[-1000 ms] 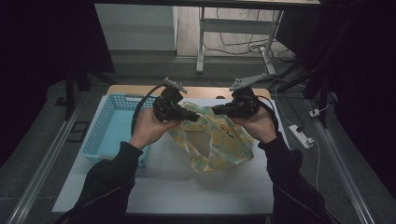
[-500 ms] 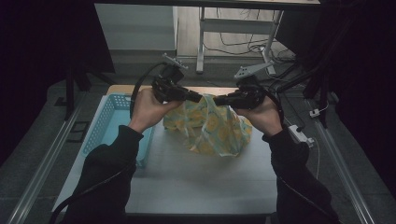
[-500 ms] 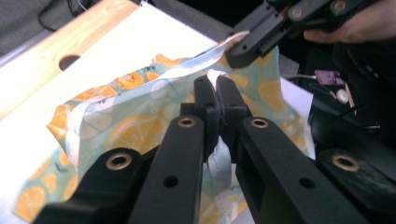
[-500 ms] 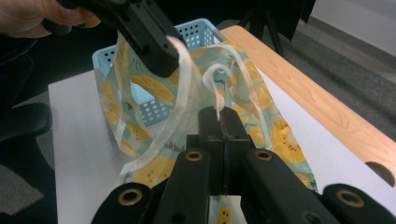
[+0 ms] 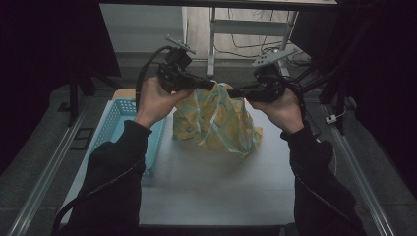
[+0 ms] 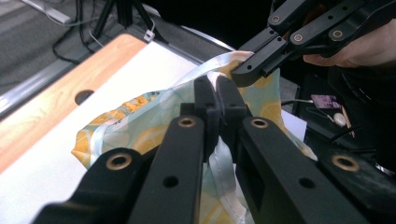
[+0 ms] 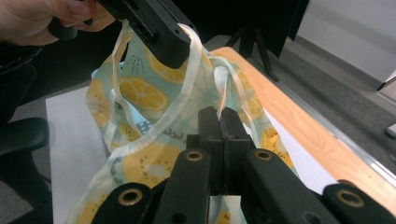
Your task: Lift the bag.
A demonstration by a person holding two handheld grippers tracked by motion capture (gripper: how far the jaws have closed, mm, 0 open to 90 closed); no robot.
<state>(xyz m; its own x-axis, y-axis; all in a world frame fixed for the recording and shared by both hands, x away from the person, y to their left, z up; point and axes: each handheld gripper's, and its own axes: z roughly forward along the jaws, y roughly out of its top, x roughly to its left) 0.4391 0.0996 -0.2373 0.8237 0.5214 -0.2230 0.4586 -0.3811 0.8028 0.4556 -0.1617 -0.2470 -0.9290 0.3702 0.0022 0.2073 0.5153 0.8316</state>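
A light-blue plastic basket [image 5: 115, 129] with perforated walls sits on the left part of the white surface [image 5: 206, 187], its long side running away from the person. The surface's far edge is a strip of pale wood [image 6: 56, 100] with a round hole [image 6: 83, 96] in it. Beyond it, on the grey floor, stands a metal frame stand [image 5: 212, 37] with black cables [image 5: 246, 48] lying around its legs. Aluminium rails [image 5: 46, 167] run along both sides of the surface.
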